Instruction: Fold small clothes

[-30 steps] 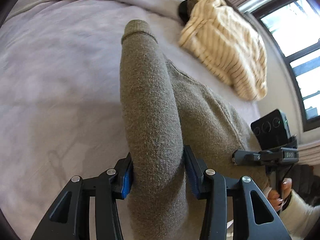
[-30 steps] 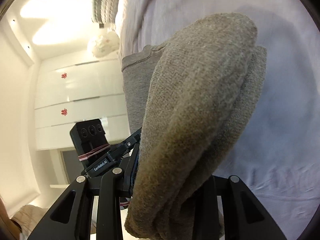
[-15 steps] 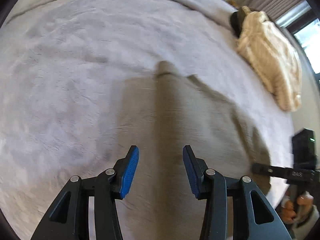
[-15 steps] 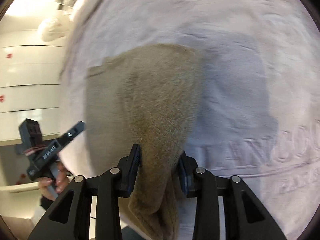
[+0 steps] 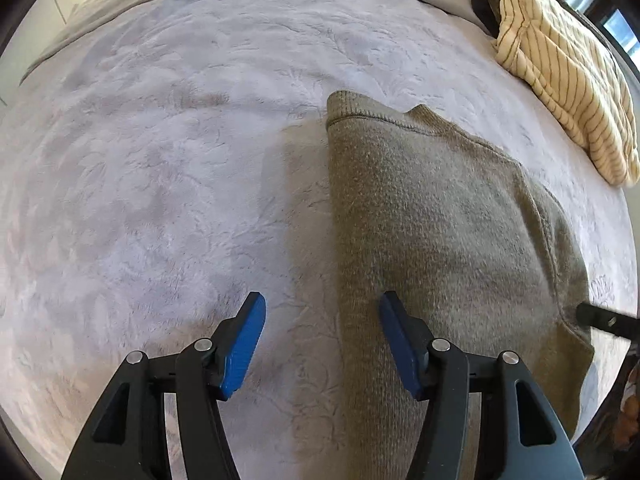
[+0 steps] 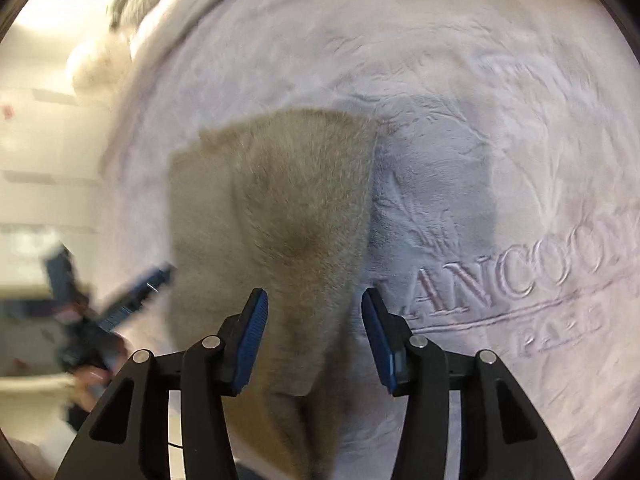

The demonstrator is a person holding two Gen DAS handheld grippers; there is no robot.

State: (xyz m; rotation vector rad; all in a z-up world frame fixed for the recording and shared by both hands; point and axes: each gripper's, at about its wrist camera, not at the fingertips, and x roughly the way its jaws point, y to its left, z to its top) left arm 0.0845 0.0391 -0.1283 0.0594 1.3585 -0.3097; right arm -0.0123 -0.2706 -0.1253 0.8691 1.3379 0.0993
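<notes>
An olive-green knitted garment (image 5: pixel 436 224) lies folded flat on the pale lilac blanket (image 5: pixel 160 160). My left gripper (image 5: pixel 322 340) is open and empty above the garment's left edge. In the right wrist view the same garment (image 6: pixel 288 208) lies on the blanket, blurred. My right gripper (image 6: pixel 314 338) is open, its jaws standing either side of the garment's near end without holding it. The tip of the right gripper (image 5: pixel 608 320) shows at the right edge of the left wrist view.
A cream striped garment (image 5: pixel 564 72) lies crumpled at the far right of the bed, with a dark object (image 5: pixel 486 4) behind it. The blanket carries embossed lettering (image 6: pixel 520 276). White cupboards (image 6: pixel 36 152) stand beyond the bed.
Both grippers have let go of the olive garment. It was held up and draped a second ago. It now lies flat on the blanket, and both grippers have opened and pulled back.
</notes>
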